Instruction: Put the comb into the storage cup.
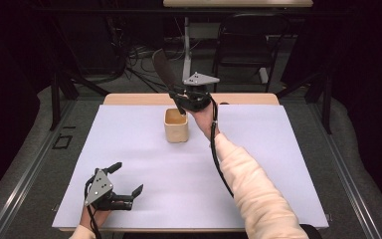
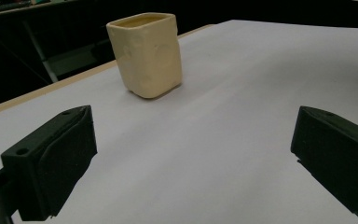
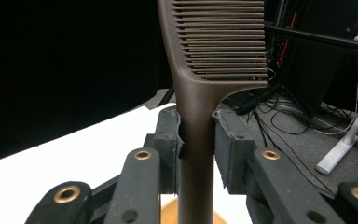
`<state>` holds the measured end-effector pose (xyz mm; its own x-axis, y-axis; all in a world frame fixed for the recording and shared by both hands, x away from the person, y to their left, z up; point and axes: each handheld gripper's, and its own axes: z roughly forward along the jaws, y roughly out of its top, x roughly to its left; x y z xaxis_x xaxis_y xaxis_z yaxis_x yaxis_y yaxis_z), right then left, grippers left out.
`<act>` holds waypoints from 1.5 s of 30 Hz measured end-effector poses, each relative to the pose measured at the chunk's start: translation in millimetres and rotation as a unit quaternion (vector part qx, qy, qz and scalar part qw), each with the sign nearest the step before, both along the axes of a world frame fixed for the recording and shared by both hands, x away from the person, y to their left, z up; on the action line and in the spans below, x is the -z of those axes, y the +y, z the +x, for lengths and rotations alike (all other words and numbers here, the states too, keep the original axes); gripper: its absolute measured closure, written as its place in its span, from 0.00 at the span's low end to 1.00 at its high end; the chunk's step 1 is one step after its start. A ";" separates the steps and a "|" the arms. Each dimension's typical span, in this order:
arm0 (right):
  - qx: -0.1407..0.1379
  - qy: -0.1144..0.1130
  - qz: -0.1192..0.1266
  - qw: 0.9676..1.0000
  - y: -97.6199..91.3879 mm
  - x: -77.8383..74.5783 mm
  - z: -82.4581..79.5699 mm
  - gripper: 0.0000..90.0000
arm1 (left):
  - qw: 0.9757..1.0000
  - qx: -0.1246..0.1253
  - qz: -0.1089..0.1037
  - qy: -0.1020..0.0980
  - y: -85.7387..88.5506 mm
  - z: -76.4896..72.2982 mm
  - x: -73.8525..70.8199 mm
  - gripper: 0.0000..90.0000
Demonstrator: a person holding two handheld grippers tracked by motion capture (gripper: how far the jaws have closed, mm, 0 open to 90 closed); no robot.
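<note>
Gripping comb (image 3: 200, 116), right claw (image 3: 196, 140) raised

No readable text, label, brand, number or sign appears in any of the views. The cream cup (image 2: 145, 53) has a plain, unmarked wall, the dark comb (image 3: 214, 42) carries no lettering, and the white cover of the desk (image 1: 129, 164) is blank. The grey plate on each gripper shows only small holes, no writing.
</note>
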<state>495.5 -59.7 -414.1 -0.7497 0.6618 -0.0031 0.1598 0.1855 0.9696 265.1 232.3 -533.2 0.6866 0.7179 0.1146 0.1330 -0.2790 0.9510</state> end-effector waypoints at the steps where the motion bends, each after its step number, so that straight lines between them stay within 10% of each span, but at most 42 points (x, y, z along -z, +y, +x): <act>1: -0.001 -0.001 0.002 1.000 -0.2 0.0 0.2 0.80 | 1.000 0.000 0.000 0.000 0.1 0.0 0.0 0.00; 45: -0.005 -0.011 0.021 1.000 17.2 13.9 4.8 0.80 | 1.000 0.002 0.000 0.000 0.2 -0.5 -0.3 0.00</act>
